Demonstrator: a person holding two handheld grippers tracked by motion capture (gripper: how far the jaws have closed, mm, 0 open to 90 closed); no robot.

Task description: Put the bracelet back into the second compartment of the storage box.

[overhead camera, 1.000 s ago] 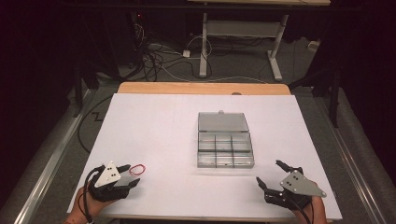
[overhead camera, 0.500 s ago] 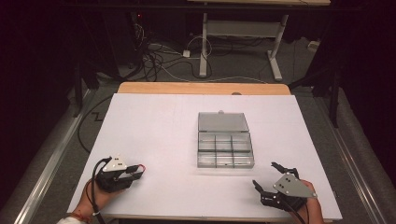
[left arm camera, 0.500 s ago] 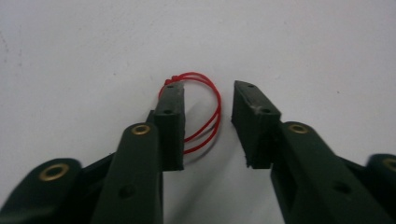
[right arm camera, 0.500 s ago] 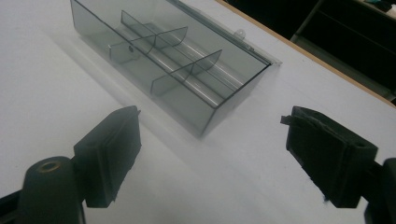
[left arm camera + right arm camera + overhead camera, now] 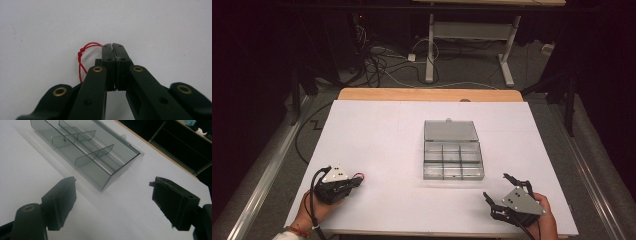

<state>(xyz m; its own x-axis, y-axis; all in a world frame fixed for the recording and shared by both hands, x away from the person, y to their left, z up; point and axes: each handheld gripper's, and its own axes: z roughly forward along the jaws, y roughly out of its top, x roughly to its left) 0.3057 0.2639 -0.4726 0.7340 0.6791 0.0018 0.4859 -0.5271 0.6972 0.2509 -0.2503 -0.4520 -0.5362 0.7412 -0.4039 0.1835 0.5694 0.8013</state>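
Table brightly lit, surroundings dark (near fingers blurred).

1 clear compartment box is counted on 1 white-topped bench, with 1 hinged lid laid open behind it. 6 compartments are made out in the box, set in 2 rows of 3. 1 loop of red string is seen. 2 hand-held grippers are counted: 1 left hand-held gripper and 1 right hand-held gripper.
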